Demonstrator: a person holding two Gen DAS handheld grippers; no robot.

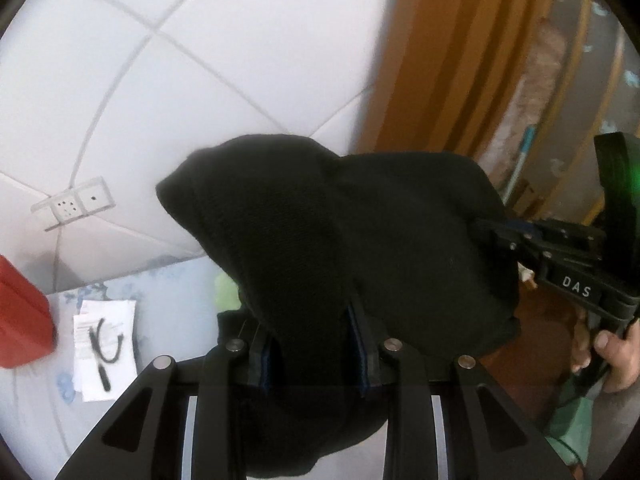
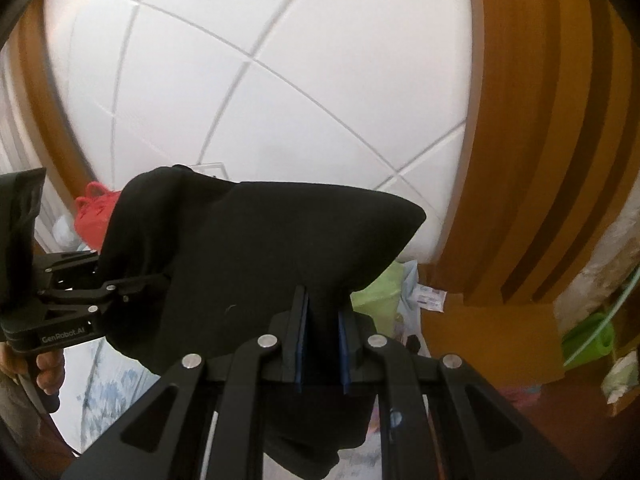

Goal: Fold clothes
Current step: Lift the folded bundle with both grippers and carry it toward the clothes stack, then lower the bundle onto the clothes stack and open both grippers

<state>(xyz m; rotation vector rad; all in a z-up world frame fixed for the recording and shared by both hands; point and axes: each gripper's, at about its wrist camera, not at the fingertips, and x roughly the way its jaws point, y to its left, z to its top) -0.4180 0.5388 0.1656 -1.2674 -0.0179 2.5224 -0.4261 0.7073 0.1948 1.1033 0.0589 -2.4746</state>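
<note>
Left wrist view: one black garment, two grippers. Left gripper and right gripper both pinch it nearly closed, garment held up between them.

The bed, spread with a pale sheet printed in blue flowers, meets the white padded headboard. On it lie white paper sheets with a short black cable across them. A red object, cut off at the frame edge, sits just beside the papers. Something pale green, perhaps fabric, rests near the headboard.
</note>
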